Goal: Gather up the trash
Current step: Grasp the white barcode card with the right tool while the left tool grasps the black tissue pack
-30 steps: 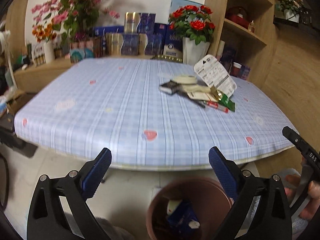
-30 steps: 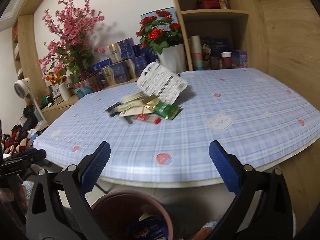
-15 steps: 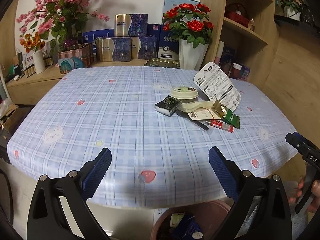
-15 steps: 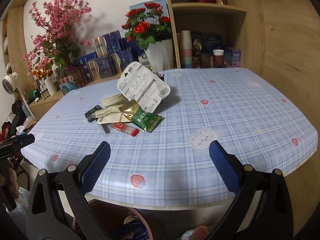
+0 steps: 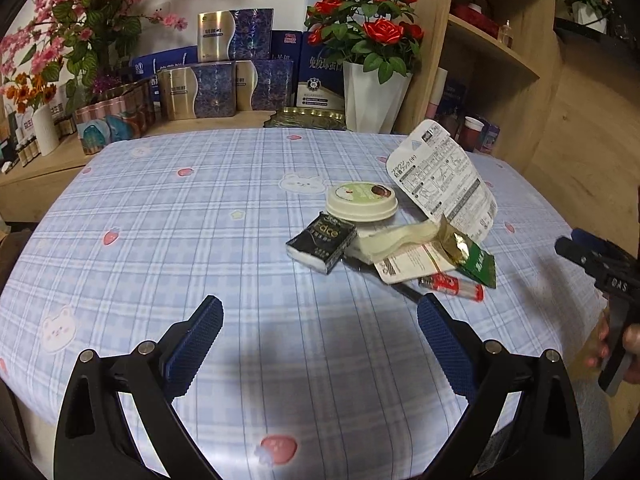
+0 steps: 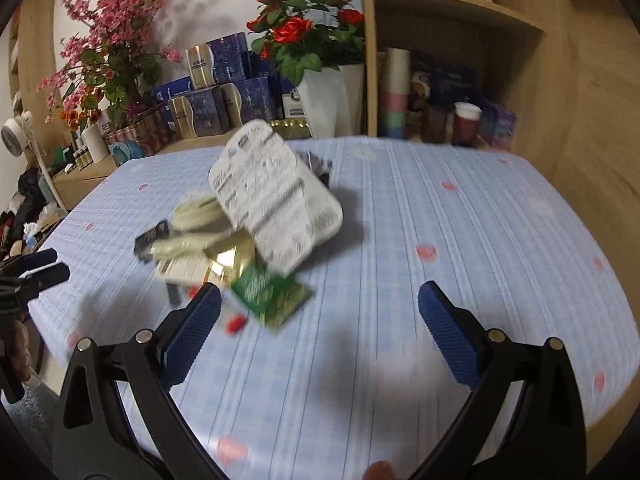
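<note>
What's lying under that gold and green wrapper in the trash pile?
The gold and green wrapper rests partly on a white printed card; a red and white tube lies beside it. Anything beneath the card is hidden.

trash pile (image 5: pixel 404 236) on table (image 5: pixel 200 240), right of centre | boxes (image 5: pixel 216 80) behind table (vases alongside)
</note>
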`<state>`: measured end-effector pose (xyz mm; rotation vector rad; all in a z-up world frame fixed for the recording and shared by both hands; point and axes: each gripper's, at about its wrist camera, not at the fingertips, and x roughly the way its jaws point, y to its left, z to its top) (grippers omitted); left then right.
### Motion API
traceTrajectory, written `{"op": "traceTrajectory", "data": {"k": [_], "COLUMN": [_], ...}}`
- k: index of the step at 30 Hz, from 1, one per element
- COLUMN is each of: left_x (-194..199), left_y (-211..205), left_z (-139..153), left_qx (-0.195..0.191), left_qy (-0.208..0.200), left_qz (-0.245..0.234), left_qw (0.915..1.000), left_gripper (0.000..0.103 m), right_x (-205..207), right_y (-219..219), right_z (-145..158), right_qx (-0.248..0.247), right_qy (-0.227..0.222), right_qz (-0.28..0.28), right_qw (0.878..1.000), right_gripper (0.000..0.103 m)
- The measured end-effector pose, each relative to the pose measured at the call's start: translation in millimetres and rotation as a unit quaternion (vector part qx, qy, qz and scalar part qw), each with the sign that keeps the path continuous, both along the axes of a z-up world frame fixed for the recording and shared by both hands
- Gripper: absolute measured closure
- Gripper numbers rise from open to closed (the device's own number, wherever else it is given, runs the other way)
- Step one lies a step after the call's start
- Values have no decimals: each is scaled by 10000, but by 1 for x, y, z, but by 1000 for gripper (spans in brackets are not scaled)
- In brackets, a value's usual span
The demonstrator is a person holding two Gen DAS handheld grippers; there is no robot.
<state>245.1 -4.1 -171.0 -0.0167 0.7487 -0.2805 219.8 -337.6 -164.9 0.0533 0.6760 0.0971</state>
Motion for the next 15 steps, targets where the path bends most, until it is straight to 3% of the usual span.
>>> {"op": "traceTrajectory", "data": {"k": [5, 11, 15], "left_x": [25, 42, 46], "left_y": [-2, -6, -4], "left_z": [-3, -10, -14], "left_qx": [-98, -120, -166], "left_qy": [-15, 67, 133], "left_qz": [26, 34, 58], "left_qw": [9999, 9999, 9998], "left_gripper": [8, 8, 8], "right_x": [60, 126, 144], "right_y": [0, -8, -1], "right_z": [-1, -34, -51], "right_qx": [-9, 805, 1228], "right_qy": [72, 697, 1131], "right_qz": [264, 111, 125], "right_qw": [9996, 9943, 9859], "right_gripper": [6, 6, 6]}}
